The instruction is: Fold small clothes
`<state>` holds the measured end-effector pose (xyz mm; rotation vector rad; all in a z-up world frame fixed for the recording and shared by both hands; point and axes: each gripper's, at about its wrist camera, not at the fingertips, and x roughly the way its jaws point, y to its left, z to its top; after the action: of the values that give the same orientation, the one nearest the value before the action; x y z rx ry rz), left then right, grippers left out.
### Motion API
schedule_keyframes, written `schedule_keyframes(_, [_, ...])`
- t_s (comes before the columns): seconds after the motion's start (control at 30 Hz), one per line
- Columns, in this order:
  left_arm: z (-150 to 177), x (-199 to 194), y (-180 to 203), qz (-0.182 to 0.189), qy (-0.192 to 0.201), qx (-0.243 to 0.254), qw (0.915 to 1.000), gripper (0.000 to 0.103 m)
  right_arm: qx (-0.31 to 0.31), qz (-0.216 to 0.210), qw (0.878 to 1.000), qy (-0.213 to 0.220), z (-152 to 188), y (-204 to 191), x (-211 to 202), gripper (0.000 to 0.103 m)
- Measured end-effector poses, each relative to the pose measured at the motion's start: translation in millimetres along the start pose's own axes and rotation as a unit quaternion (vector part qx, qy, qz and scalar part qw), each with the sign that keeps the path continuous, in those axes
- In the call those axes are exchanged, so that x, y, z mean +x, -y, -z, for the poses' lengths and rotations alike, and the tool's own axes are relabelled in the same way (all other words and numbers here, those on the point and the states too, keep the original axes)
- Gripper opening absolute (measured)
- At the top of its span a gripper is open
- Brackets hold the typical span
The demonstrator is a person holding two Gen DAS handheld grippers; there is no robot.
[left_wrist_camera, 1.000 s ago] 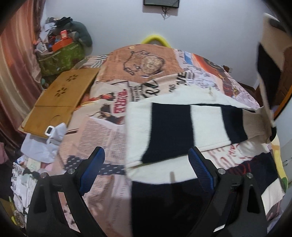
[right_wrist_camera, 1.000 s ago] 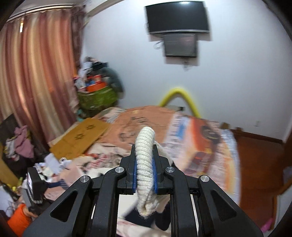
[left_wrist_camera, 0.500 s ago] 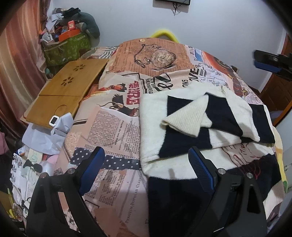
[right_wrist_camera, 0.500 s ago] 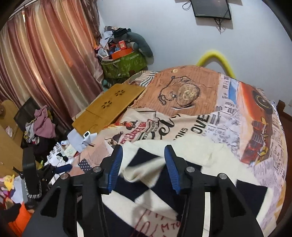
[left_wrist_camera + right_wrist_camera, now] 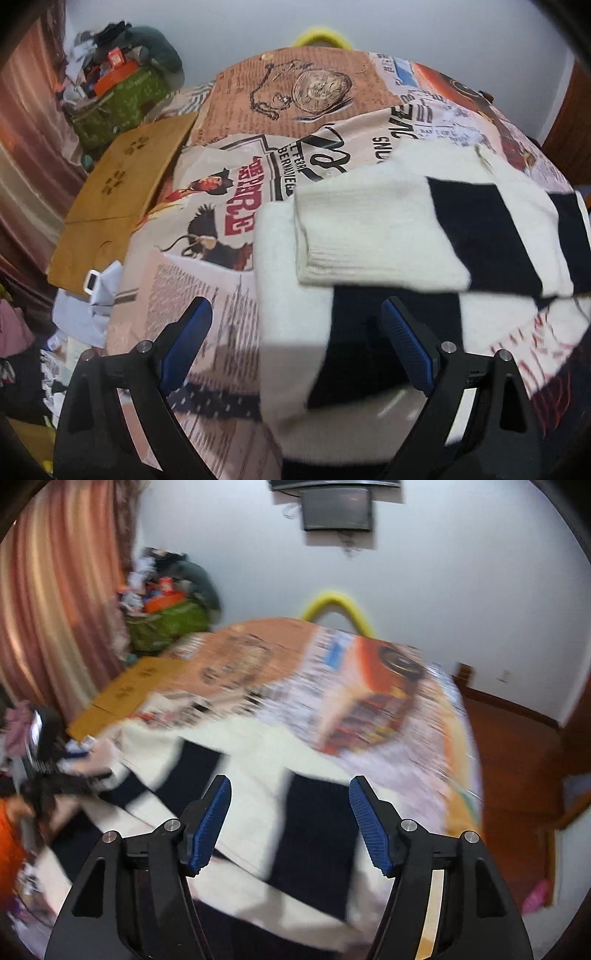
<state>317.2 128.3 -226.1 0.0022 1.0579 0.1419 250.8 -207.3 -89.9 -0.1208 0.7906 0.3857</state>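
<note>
A cream and navy checked knit sweater [image 5: 369, 236] lies on the bed, with one sleeve [image 5: 376, 240] folded across its body. My left gripper [image 5: 295, 350] is open and empty, low over the sweater's near left edge. In the right wrist view the sweater [image 5: 258, 797] is blurred by motion. My right gripper [image 5: 290, 823] is open and empty above it. The left gripper [image 5: 48, 771] shows at the far left of that view.
The bed carries a newspaper-print cover [image 5: 314, 96]. A wooden lap tray [image 5: 122, 184] lies at its left edge, above loose papers [image 5: 92, 295]. A green bag of clutter [image 5: 118, 96] stands by the curtain [image 5: 55, 609]. Wooden floor [image 5: 517, 757] lies right of the bed.
My right gripper let go of the sleeve, which now lies across the sweater, and has swung back over its right part. My left gripper has moved down closer to the sweater.
</note>
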Motion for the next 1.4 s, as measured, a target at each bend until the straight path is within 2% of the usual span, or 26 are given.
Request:
schedule_keyframes(0.13, [-13, 18, -14, 0.046, -0.017, -0.055, 0.9973, 0.093, 0.031, 0.03, 0.999, -0.025, 36, 31, 2, 0.063])
schedule_keyframes(0.2, [-17, 25, -15, 0.062, -0.027, -0.075, 0.9949, 0.081, 0.05, 0.04, 0.997, -0.036, 51, 41, 6, 0.063])
schedule_keyframes(0.23, [-17, 30, -14, 0.069, -0.036, -0.078, 0.9939, 0.068, 0.06, 0.042, 0.996, -0.042, 57, 44, 7, 0.063])
schedule_keyframes(0.27, [-17, 36, -12, 0.071, -0.047, -0.079, 0.9933, 0.061, 0.069, 0.041, 0.996, -0.046, 62, 47, 8, 0.063])
schedule_keyframes(0.33, [-17, 38, -6, 0.063, -0.045, -0.076, 0.9941, 0.055, 0.093, 0.034, 0.994, -0.055, 75, 56, 13, 0.063])
schedule_keyframes(0.4, [-18, 34, 0, 0.05, -0.03, -0.067, 0.9961, 0.045, 0.107, 0.031, 0.992, -0.065, 82, 59, 16, 0.063])
schedule_keyframes(0.47, [-18, 29, 5, 0.029, -0.021, -0.055, 0.9978, 0.026, 0.113, 0.024, 0.991, -0.067, 90, 61, 16, 0.063])
schedule_keyframes(0.57, [-20, 22, 9, 0.013, -0.01, -0.046, 0.9988, 0.015, 0.112, 0.013, 0.991, -0.077, 97, 60, 19, 0.063])
schedule_keyframes(0.8, [-30, -28, 7, 0.036, 0.046, -0.055, 0.9968, 0.01, 0.09, -0.006, 0.99, -0.105, 97, 46, 40, 0.063])
schedule_keyframes(0.87, [-33, -49, 5, 0.038, 0.071, -0.056, 0.9952, 0.0, 0.081, -0.009, 0.991, -0.11, 93, 40, 45, 0.063])
schedule_keyframes(1.0, [-36, -91, -10, 0.031, 0.123, -0.065, 0.9898, 0.0, 0.062, -0.011, 0.993, -0.099, 86, 30, 47, 0.063])
schedule_keyframes(1.07, [-37, -100, -17, 0.027, 0.129, -0.065, 0.9891, 0.0, 0.054, -0.007, 0.994, -0.099, 82, 26, 47, 0.063])
schedule_keyframes(1.23, [-23, -84, -29, 0.056, 0.084, -0.061, 0.993, 0.001, 0.054, -0.006, 0.994, -0.096, 82, 22, 44, 0.063])
schedule_keyframes(1.3, [-16, -67, -26, 0.066, 0.054, -0.059, 0.9946, 0.007, 0.06, -0.007, 0.994, -0.096, 84, 23, 42, 0.063])
schedule_keyframes(1.37, [-10, -52, -22, 0.088, 0.03, -0.067, 0.9934, 0.021, 0.063, -0.008, 0.993, -0.098, 83, 23, 42, 0.063])
schedule_keyframes(1.4, [-9, -39, -20, 0.108, 0.012, -0.075, 0.9912, 0.025, 0.062, -0.008, 0.993, -0.099, 83, 23, 42, 0.063])
